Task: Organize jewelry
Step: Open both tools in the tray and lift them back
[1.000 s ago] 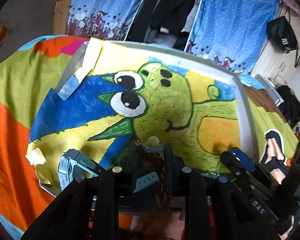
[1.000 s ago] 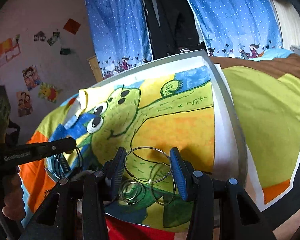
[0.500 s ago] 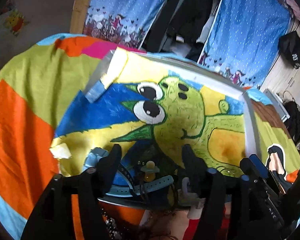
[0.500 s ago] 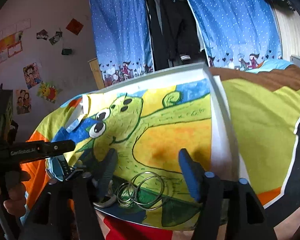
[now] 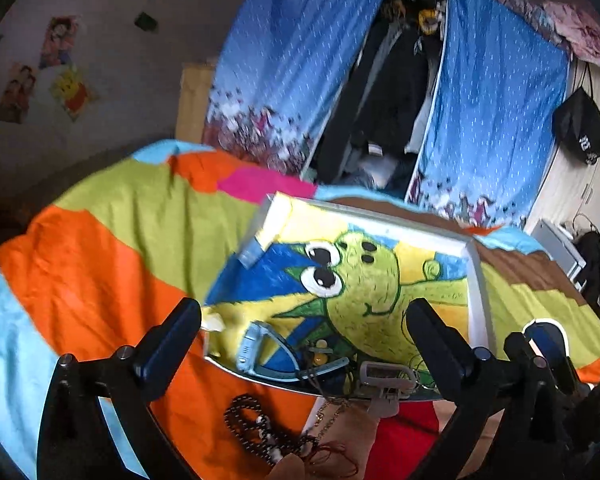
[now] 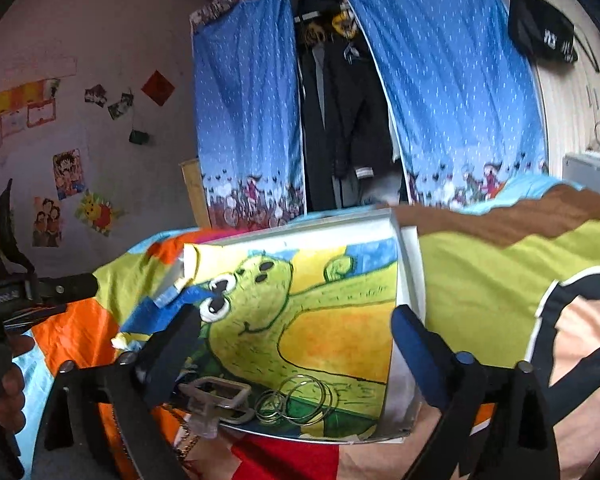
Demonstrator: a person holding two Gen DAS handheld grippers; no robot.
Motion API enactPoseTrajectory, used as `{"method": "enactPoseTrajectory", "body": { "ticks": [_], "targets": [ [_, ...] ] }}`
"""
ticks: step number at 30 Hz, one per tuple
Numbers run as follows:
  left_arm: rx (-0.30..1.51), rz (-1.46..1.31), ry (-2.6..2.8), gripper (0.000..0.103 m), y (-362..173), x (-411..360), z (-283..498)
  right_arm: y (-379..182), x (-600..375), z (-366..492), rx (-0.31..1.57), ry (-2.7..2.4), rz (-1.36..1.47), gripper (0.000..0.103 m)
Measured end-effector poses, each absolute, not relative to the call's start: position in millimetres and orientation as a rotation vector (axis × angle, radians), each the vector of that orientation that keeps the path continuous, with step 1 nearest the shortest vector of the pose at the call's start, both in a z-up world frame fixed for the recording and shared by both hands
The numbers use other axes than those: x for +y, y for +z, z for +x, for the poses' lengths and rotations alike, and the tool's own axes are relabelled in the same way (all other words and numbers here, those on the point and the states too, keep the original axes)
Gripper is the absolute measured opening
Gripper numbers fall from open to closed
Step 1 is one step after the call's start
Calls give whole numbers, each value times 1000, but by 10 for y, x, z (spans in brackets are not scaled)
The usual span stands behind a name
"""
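Bright bedspread [image 5: 112, 264] bears tray [image 6: 410, 264]; bangles [image 6: 296, 400] lie inside.

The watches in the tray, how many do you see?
1: a light-blue watch at the tray's near edge, left of the grey clip. Others may hide among the tangled pieces.

Lying flat at the near edge of the shallow painted tray [image 6: 404, 240]: thin silver bangles [image 6: 296, 402], overlapping in a loose heap; just left of them a clear rectangular clip [image 6: 216, 398]; further left a pale blue watch [image 5: 256, 346], strap curled. Off the tray, on the bedspread: dark bead necklace [image 5: 252, 428], loosely coiled.
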State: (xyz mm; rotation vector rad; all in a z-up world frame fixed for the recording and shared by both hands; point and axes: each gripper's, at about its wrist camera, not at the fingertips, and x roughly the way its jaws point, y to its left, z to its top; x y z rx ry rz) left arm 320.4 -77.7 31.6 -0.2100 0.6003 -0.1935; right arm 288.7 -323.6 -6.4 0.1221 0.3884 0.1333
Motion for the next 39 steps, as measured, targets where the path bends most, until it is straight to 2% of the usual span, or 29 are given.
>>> {"method": "enactPoseTrajectory", "body": {
  "ticks": [5, 14, 21, 31, 39],
  "targets": [
    [543, -157, -164, 101, 530, -710, 2801, 164, -3192, 2551, 314, 131, 109, 103],
    [477, -105, -148, 101, 705, -576, 2095, 523, -3117, 1821, 200, 123, 104, 103],
    [462, -98, -134, 101, 672, -464, 1539, 576, -2991, 1251, 184, 131, 94, 103],
    [483, -61, -131, 101, 569, -378, 1002, 371, -2766, 717, 274, 153, 72, 103],
    [543, 6, -127, 101, 258, -235, 878, 152, -2687, 642, 435, 148, 108, 103]
  ]
}}
